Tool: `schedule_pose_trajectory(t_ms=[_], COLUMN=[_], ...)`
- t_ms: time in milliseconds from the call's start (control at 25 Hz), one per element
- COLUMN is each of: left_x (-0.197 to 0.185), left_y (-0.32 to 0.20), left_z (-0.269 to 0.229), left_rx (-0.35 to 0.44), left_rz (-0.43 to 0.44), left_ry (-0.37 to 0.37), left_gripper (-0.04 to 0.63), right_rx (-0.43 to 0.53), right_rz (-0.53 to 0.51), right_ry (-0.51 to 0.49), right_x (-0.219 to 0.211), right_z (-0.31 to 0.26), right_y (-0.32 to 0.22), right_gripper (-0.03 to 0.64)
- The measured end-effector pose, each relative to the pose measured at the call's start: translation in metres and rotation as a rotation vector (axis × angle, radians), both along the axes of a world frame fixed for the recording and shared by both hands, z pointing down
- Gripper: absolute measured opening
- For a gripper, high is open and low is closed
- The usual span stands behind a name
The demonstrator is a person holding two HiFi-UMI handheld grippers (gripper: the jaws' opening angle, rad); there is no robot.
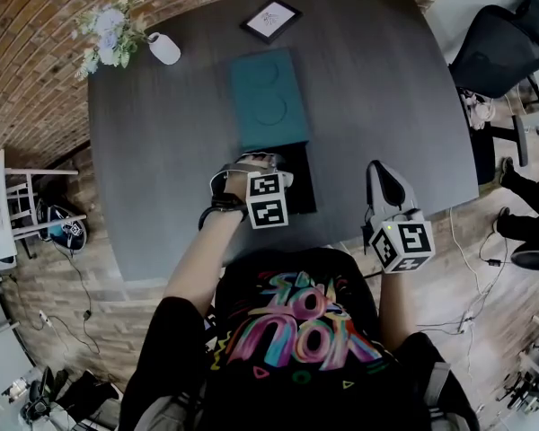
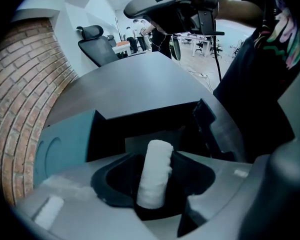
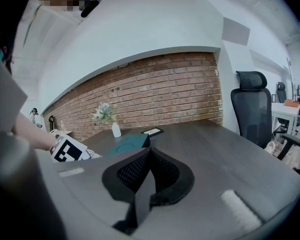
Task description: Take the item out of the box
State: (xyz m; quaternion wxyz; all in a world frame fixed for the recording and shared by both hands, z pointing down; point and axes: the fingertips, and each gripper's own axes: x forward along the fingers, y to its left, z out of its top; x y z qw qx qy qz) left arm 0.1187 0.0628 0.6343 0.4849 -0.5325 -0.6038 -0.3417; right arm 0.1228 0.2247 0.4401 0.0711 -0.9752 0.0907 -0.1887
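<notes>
The box lies open in the middle of the table, its teal lid [image 1: 269,97] folded away and its black base [image 1: 302,180] nearer to me. My left gripper [image 1: 251,164] sits at the base's left edge. In the left gripper view the jaws [image 2: 155,179] are shut on a white roll [image 2: 154,171] that stands upright between the black pads, with the dark inside of the box [image 2: 150,121] and the teal lid [image 2: 65,144] just beyond. My right gripper [image 1: 384,180] hovers over the table's front right, shut with nothing in it [image 3: 145,184].
A white vase with flowers [image 1: 162,48] stands at the table's far left and a framed picture [image 1: 270,20] lies at the back. A black office chair [image 1: 501,48] is off the right side. The table's front edge [image 1: 341,241] runs just under my grippers.
</notes>
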Motion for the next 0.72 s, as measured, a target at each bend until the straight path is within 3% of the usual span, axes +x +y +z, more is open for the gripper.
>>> schedule_pose_trajectory(t_ms=[320,440,720], left_x=[0.0011,0.0068,0.0093], left_y=[-0.0004,0.0004,0.0018], left_z=[-0.0009,-0.0021,-0.0046], left_rx=[-0.001,-0.007,-0.034], left_rz=[0.015,0.019,-0.017], left_ry=[-0.001,0.034,0.009], left_gripper=[0.221,0.146,0.133], right_rx=[0.001,0.005,0.008], right_rz=[-0.001,0.0,0.011], right_ry=[-0.003,-0.004,-0.007], right_x=[0.0027,0.0022,-0.0025], right_z=[-0.0007,-0.0007,0.0002], right_y=[0.0015,0.0006,0.0015], right_gripper=[0.002,0.002,0.002])
